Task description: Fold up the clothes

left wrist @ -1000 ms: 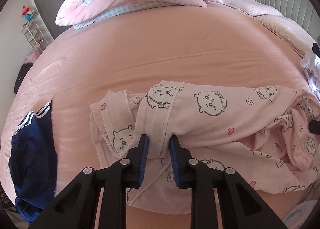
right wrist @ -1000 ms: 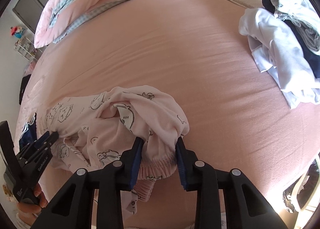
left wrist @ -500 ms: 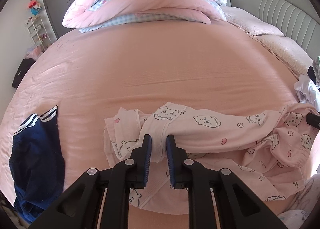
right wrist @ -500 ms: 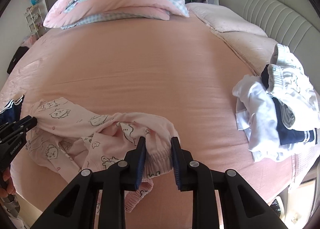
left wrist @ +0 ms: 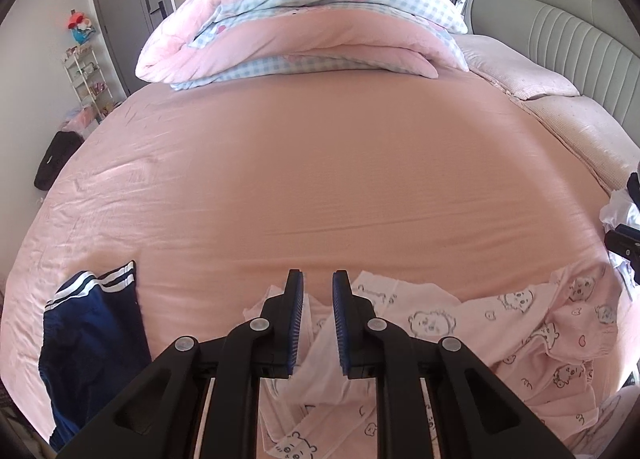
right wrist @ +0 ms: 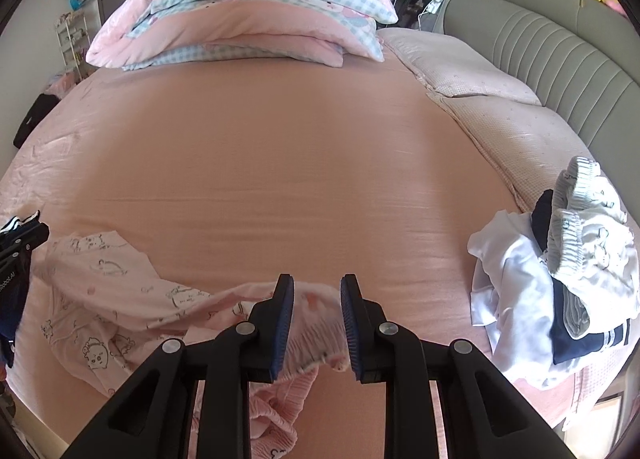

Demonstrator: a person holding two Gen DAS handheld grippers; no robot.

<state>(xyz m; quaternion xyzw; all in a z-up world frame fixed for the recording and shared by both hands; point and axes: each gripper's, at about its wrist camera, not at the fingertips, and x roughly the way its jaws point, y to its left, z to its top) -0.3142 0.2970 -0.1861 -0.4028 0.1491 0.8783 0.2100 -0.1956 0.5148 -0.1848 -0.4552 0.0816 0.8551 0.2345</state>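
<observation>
A pale pink pyjama garment [left wrist: 500,319] with a cartoon print lies along the near edge of the pink bed [left wrist: 320,163]. My left gripper [left wrist: 317,279] is shut on one end of it; cloth shows between the blue pads behind the tips. In the right wrist view the same garment [right wrist: 120,299] runs left from my right gripper [right wrist: 317,283], which is shut on its blurred, gathered elastic waistband [right wrist: 316,323]. The right gripper's tip [left wrist: 624,245] shows at the left view's right edge. At the right view's left edge is the left gripper [right wrist: 20,247].
Navy shorts with white stripes [left wrist: 88,331] lie at the bed's near left. A heap of white and navy clothes [right wrist: 560,271] sits at the right. A folded pink-and-check duvet [left wrist: 304,27] lies at the far side, with pillows [right wrist: 480,91] and a grey headboard [right wrist: 560,59] on the right.
Both grippers have closed tighter on the garment and pulled back and up. The garment has slid toward the near edge and lies stretched between them, lower in both views.
</observation>
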